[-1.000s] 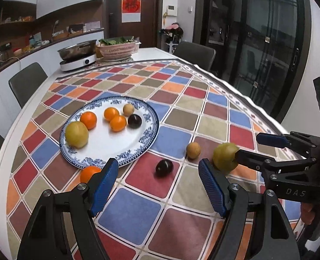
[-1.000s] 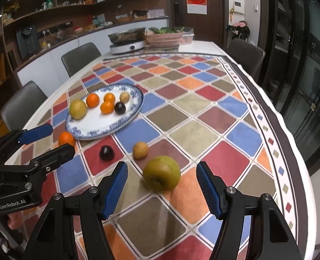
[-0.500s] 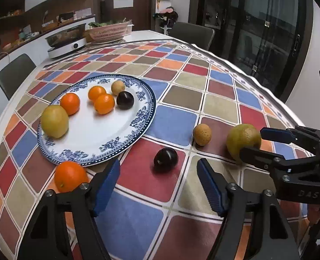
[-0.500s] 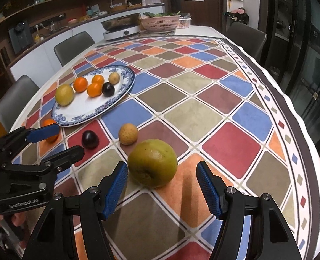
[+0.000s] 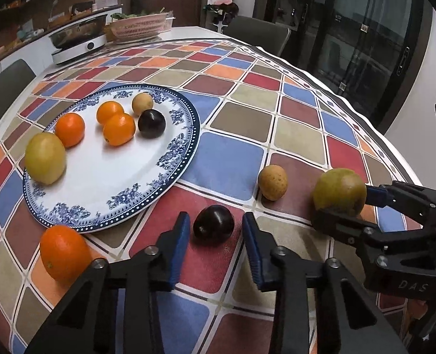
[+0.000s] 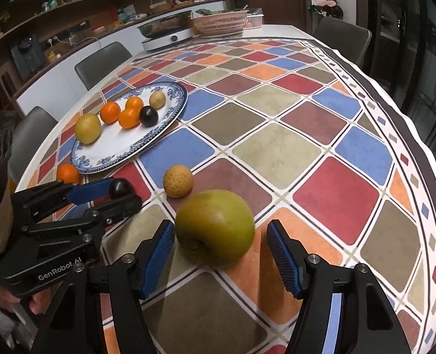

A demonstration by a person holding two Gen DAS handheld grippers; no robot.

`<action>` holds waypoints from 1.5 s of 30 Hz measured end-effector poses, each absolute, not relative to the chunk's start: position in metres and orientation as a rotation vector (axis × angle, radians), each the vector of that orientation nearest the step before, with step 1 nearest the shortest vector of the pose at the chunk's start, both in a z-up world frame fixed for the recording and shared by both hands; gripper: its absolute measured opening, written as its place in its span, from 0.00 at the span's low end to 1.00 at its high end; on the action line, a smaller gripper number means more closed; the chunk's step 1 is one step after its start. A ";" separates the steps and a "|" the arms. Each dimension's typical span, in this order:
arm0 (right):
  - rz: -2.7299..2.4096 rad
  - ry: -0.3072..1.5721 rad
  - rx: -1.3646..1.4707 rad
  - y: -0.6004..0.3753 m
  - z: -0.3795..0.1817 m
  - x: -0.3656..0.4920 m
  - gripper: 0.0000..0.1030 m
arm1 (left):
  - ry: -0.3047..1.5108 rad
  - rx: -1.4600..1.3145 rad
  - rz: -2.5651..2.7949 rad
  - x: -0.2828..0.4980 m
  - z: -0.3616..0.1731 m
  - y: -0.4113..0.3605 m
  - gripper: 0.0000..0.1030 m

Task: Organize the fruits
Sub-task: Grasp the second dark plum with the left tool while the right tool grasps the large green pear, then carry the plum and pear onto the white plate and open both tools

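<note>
Left wrist view shows the left gripper low over the tabletop, its jaws just narrowed around a dark plum; thin gaps remain on both sides of the fruit, so the pads do not yet press it. An orange sits on the cloth just beside the blue-rimmed plate, which carries a yellow-green pear, three oranges, a dark plum and a small tan fruit. Another small brown fruit lies between the plum and the green pear.

Right wrist view shows the right gripper with jaws half-wide and closing in on that green pear: the left pad is at the skin, the right pad stands clear of it. The pear rests on the tabletop, well apart from the plate.
</note>
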State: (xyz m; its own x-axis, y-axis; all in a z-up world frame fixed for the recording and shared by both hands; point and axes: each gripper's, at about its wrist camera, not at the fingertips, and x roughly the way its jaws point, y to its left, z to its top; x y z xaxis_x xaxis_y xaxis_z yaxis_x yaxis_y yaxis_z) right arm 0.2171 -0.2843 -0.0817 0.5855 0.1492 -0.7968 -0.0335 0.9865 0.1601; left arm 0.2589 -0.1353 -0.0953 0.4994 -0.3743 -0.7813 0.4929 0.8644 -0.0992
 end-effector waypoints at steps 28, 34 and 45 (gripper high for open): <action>0.167 0.866 0.116 -0.265 -0.040 0.199 0.49 | 0.825 0.070 -0.518 0.228 -0.046 -0.110 0.26; 0.205 0.837 0.113 -0.253 -0.023 0.194 0.49 | 0.776 0.055 -0.502 0.214 -0.027 -0.095 0.26; 0.271 0.795 0.101 -0.232 0.004 0.192 0.49 | 0.701 0.036 -0.463 0.202 0.002 -0.071 0.26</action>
State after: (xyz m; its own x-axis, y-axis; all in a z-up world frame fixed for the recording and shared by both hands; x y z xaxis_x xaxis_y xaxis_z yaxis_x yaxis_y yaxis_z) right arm 0.1920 -0.2323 0.0040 0.6677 0.2776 -0.6907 -0.2021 0.9606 0.1907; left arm 0.2017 -0.0709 0.0021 0.6670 -0.3987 -0.6295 0.4225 0.8982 -0.1212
